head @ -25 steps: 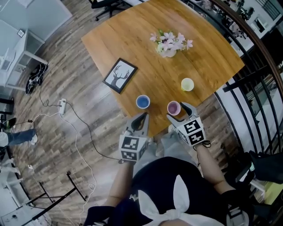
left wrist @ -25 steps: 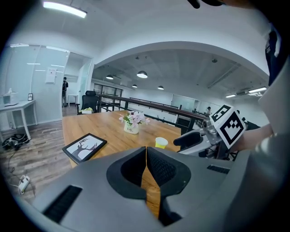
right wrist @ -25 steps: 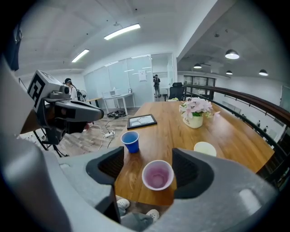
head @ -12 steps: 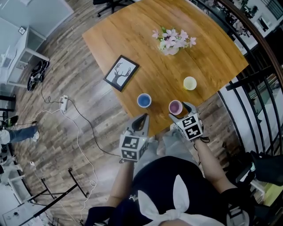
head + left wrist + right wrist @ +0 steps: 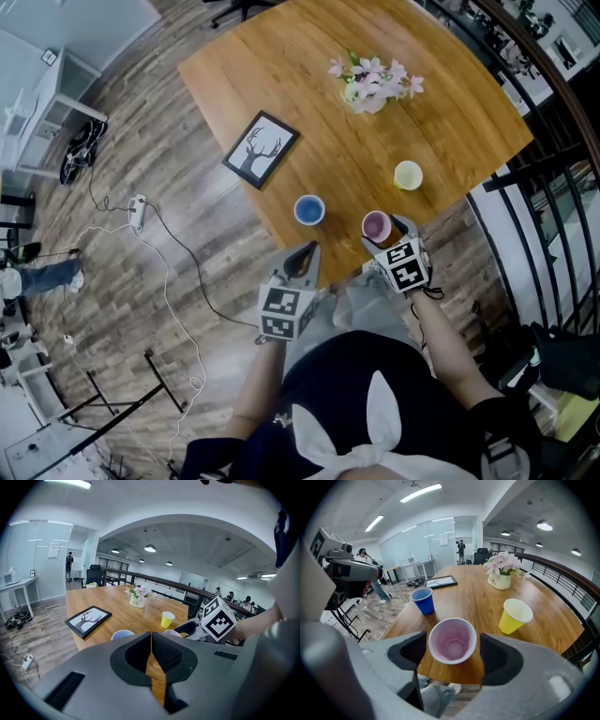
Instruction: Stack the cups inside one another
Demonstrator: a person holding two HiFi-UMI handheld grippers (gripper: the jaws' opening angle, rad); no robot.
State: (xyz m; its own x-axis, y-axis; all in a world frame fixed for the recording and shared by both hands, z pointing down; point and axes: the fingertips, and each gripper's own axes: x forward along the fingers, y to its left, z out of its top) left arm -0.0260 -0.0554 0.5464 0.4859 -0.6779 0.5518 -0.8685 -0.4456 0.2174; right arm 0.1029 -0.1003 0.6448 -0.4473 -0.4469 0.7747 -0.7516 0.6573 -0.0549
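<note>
The right hand-held gripper (image 5: pixel 453 651) has just been opening its jaws. They stand wide apart around the pink cup (image 5: pixel 452 641) at the bench (image 5: pixel 473 597) edge, pads clear of it. The blue cup (image 5: pixel 423 600) and yellow cup (image 5: pixel 514 616) stand apart beyond. The left hand-held gripper (image 5: pixel 151 653) is closed and empty.

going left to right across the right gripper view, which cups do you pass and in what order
blue cup -> pink cup -> yellow cup
</note>
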